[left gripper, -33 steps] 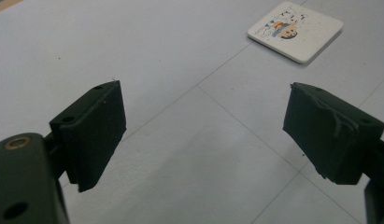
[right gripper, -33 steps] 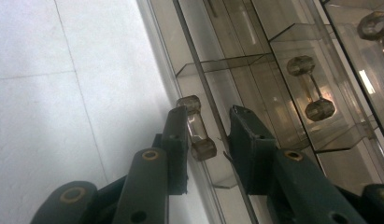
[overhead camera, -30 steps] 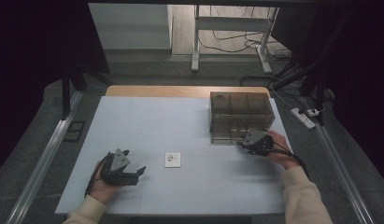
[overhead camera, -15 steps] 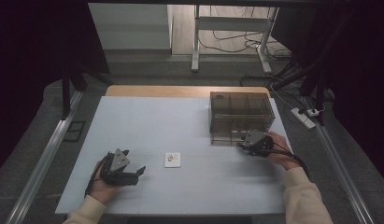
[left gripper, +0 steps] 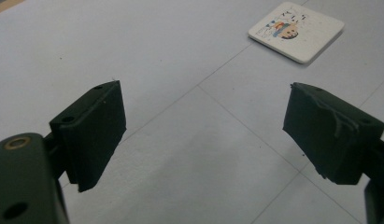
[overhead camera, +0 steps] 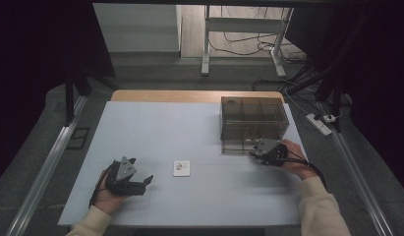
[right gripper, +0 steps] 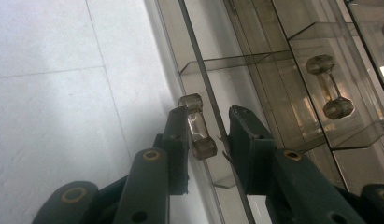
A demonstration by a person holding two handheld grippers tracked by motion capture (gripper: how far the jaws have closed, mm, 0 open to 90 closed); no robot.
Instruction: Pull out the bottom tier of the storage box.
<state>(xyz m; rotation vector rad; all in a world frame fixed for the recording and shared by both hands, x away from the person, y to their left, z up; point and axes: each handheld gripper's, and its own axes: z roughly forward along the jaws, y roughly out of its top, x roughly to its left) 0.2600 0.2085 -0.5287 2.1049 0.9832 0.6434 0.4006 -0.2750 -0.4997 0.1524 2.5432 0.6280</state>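
Two claws: left (left gripper: 203,135) agape near coaster (left gripper: 296,31), right (right gripper: 206,140) around drawer handle (right gripper: 197,127).

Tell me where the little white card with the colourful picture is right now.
The white card lies flat on the table near its front middle in the high view, just right of the left gripper, well left of the clear drawer box.
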